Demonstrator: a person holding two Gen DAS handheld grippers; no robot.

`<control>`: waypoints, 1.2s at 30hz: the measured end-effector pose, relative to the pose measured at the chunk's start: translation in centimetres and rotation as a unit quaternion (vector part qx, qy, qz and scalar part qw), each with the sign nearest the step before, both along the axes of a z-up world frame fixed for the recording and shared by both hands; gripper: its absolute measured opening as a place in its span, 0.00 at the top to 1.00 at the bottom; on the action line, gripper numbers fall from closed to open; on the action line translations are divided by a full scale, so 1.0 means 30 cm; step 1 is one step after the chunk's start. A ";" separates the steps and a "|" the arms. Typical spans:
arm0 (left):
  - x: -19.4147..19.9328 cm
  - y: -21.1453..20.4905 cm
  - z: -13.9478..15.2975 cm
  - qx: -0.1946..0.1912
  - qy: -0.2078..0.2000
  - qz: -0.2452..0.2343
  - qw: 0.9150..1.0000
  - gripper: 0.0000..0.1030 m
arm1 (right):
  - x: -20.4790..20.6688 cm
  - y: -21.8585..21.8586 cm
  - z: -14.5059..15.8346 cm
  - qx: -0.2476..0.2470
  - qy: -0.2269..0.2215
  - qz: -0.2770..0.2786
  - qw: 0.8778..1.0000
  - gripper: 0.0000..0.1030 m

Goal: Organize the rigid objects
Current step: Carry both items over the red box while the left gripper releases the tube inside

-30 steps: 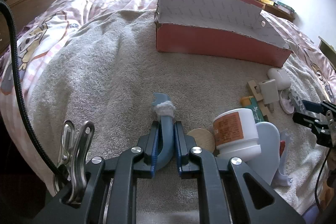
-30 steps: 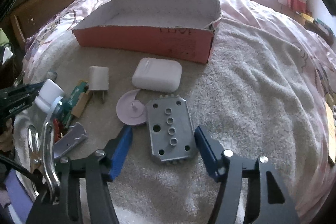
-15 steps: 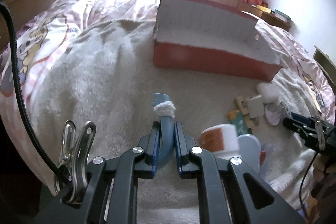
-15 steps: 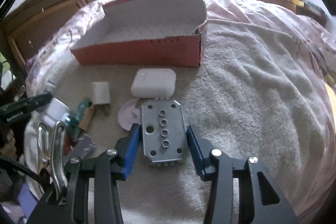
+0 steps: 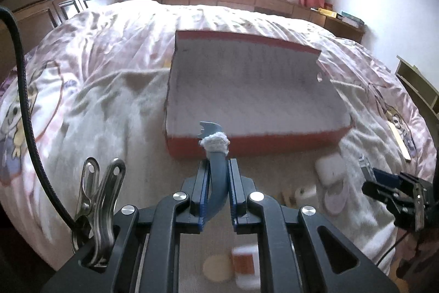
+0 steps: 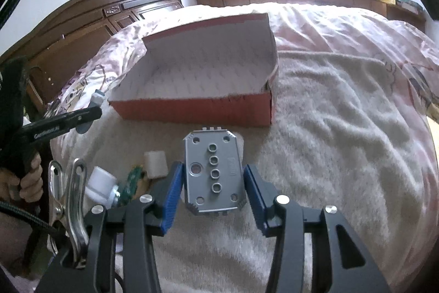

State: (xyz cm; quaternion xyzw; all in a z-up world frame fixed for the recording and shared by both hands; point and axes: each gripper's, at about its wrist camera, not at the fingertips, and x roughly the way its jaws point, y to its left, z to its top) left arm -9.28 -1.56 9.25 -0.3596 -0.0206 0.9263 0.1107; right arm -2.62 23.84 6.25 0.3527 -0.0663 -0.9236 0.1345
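Note:
My left gripper (image 5: 217, 165) is shut on a curved blue tool (image 5: 215, 155) with white wrapping near its tip, held above the towel just before the open red box (image 5: 255, 144). My right gripper (image 6: 212, 175) is shut on a grey metal plate with holes (image 6: 212, 172), lifted above the towel in front of the red box (image 6: 197, 111). In the right wrist view the left gripper (image 6: 59, 122) shows at the left. In the left wrist view the right gripper (image 5: 395, 188) shows at the right.
On the towel lie a white case (image 5: 329, 169), a pink disc (image 5: 334, 199), a white charger (image 6: 155, 164), a white bottle (image 6: 100, 186), a green item (image 6: 131, 180) and a wooden disc (image 5: 216, 268). A wooden headboard (image 6: 90, 18) stands at the left.
Both grippers rose and moved toward the red box. The right gripper closed on the grey plate and lifted it off the towel. The left kept hold of the blue tool.

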 end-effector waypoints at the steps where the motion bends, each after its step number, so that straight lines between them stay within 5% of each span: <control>1: -0.017 0.003 0.007 -0.001 0.002 0.000 1.000 0.86 | -0.009 -0.001 0.007 -0.002 0.001 -0.001 1.000 0.54; 13: -0.183 0.071 0.009 0.009 -0.013 -0.003 1.000 0.86 | -0.213 -0.036 0.108 0.013 0.024 -0.025 0.999 0.54; 24: -0.280 0.092 -0.019 -0.025 -0.035 0.005 0.999 0.86 | -0.393 -0.069 0.068 0.033 -0.013 -0.029 0.999 0.54; 36: -0.272 0.093 -0.085 -0.037 -0.068 0.010 0.997 0.86 | -0.383 -0.084 0.029 0.049 -0.035 -0.028 0.998 0.54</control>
